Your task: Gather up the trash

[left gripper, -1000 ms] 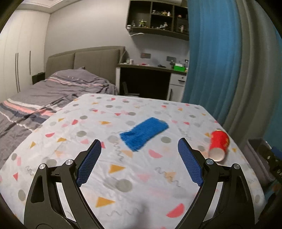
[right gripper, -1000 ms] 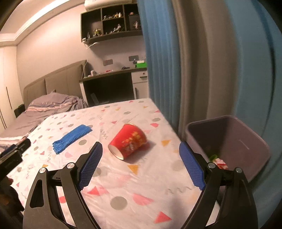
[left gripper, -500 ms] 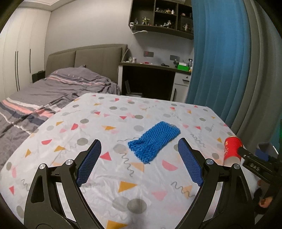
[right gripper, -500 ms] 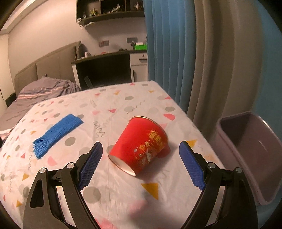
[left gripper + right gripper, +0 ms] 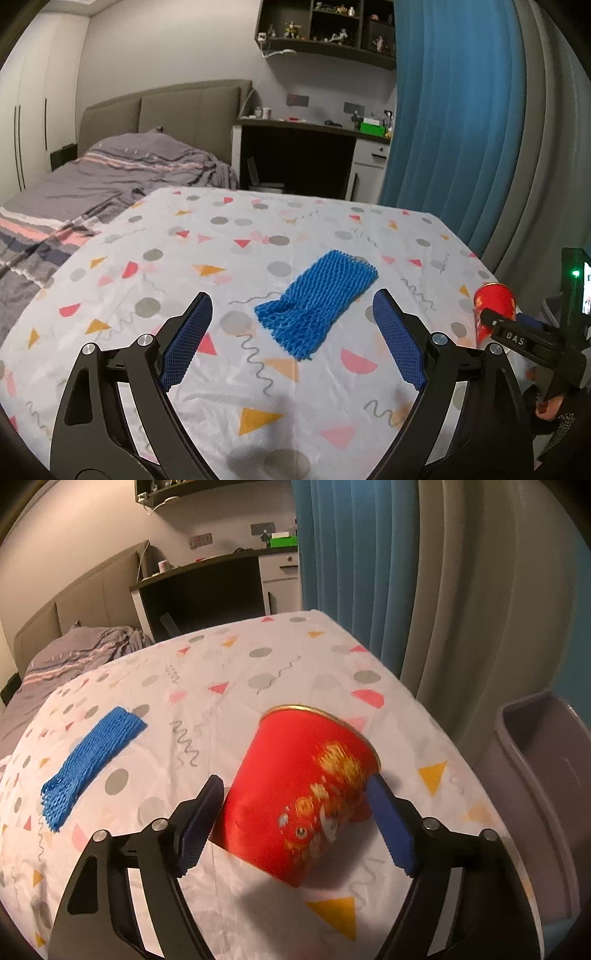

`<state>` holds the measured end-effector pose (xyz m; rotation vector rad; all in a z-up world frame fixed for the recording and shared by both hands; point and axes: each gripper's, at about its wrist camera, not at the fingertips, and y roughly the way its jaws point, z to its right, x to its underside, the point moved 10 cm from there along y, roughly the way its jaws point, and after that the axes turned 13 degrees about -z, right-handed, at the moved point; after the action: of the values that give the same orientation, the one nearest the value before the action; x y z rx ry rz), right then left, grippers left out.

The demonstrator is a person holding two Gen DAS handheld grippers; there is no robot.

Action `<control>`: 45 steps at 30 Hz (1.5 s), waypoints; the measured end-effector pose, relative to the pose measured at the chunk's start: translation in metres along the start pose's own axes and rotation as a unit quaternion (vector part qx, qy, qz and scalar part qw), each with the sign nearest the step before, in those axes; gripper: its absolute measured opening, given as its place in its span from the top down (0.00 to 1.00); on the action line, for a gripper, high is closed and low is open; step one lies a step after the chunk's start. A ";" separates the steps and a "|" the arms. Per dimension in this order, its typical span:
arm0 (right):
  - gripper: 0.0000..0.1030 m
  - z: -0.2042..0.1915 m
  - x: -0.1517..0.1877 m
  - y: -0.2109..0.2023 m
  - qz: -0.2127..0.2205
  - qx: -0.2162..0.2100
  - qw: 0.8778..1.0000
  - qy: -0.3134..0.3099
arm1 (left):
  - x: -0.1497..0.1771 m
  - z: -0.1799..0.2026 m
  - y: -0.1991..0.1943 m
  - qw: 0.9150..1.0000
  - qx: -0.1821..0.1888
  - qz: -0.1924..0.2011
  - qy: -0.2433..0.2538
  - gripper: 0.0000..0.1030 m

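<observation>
Red paper cup (image 5: 301, 794) lies tipped on the patterned counter (image 5: 288, 657) between the right tool (image 5: 295, 823) jaws, just closing but not visibly clamped, so next comes gripping and carrying it to the grey bin (image 5: 546, 775); the left tool (image 5: 293, 341) gapes empty near the blue foam net sleeve (image 5: 317, 302).

Black gripper frames, silver screws, blue textured fingers (image 5: 186, 347).

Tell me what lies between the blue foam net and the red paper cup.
Only bare patterned tablecloth separates the blue foam net and red paper cup, per the right wrist view.
</observation>
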<state>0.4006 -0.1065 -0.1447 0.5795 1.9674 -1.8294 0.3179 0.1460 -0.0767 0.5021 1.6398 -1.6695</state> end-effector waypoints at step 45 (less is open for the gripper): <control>0.38 0.022 0.010 -0.090 0.088 -0.063 0.994 -0.028 | 0.000 0.053 0.039 0.993 0.058 -0.095 0.048 0.94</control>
<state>0.3434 -0.1334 -0.0768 0.6323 1.9139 -1.5864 0.3573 0.0980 -0.0974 0.5019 1.7118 -1.9154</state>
